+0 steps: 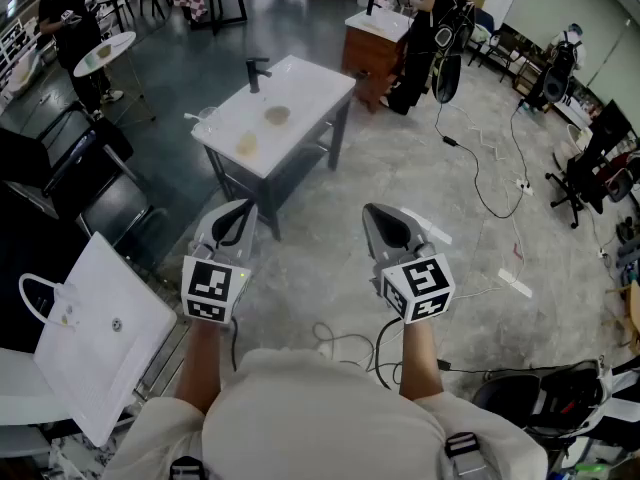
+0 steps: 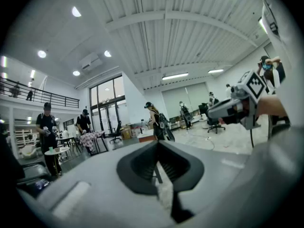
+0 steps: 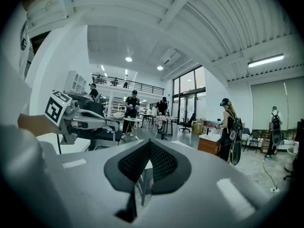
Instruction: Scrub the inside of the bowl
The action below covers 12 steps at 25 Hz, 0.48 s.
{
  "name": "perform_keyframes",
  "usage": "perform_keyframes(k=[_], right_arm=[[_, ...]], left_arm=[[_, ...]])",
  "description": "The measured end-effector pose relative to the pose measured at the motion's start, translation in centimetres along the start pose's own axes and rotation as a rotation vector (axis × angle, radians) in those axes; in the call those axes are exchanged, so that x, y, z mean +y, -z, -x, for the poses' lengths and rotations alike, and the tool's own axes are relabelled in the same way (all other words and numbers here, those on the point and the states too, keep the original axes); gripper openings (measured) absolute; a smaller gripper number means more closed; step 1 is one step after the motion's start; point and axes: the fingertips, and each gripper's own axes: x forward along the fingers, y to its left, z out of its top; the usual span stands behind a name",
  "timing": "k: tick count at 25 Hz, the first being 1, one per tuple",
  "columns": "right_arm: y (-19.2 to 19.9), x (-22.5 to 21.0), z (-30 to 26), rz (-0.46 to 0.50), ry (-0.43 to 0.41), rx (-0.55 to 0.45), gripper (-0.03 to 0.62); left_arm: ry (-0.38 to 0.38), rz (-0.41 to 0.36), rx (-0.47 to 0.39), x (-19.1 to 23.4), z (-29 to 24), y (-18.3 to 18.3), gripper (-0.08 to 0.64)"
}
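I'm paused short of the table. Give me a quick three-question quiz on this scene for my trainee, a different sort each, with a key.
1. True or false: the grey two-jaw left gripper with the square-marker cube is clamped on a sponge.
2. Multiple choice: the white-topped table with the dark frame is
A) directly under both grippers
B) ahead of both grippers, touching neither
C) pressed against the left gripper
3. Short answer: how do the jaws of the grey right gripper stand, and is anything between them?

Key: 1 false, its jaws are together and empty. 2 B. 3 shut, with nothing between them.
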Motion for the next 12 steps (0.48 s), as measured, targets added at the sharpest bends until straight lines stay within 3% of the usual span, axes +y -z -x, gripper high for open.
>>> perform_keyframes(k=[12], right_arm=[[-0.5,-1.3,-0.7,-0.045,-0.011,-0.015,0.005]], left_arm=[[-0.004,0.015,0.015,0.4,-1.4,0.1,0.003]])
